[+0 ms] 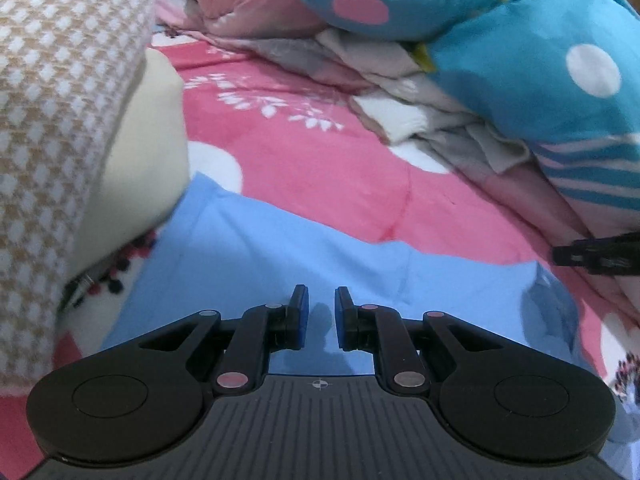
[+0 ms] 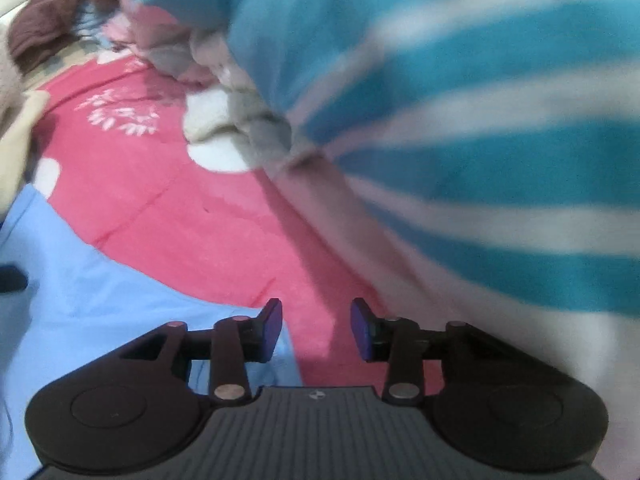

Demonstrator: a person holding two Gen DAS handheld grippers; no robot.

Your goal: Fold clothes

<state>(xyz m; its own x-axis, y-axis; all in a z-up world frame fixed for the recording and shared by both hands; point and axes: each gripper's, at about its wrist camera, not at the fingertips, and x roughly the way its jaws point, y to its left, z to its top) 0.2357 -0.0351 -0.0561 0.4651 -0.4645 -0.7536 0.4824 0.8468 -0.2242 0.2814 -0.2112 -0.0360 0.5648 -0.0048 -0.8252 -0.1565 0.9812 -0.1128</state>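
A light blue garment (image 1: pixel 280 248) lies spread flat on the pink bedsheet (image 1: pixel 300 160). My left gripper (image 1: pixel 322 300) hovers low over it, its jaws a narrow gap apart with nothing between them, only blue cloth showing beyond. In the right wrist view the same blue garment (image 2: pixel 80 280) fills the lower left. My right gripper (image 2: pixel 316 316) stands open over the garment's right edge, where blue meets pink sheet (image 2: pixel 200 200). No cloth is between its pads. One black finger of the right gripper (image 1: pixel 592 258) shows at the right edge of the left wrist view.
A teal quilt with pink and white dots (image 1: pixel 500 40) is heaped at the right, and its striped part (image 2: pixel 480 120) looms close to my right gripper. Crumpled grey and white clothes (image 1: pixel 420 112) lie beneath it. A beige checked cloth (image 1: pixel 60 100) and a cream cloth (image 1: pixel 148 152) hang at the left. A brown garment (image 2: pixel 44 28) lies far back.
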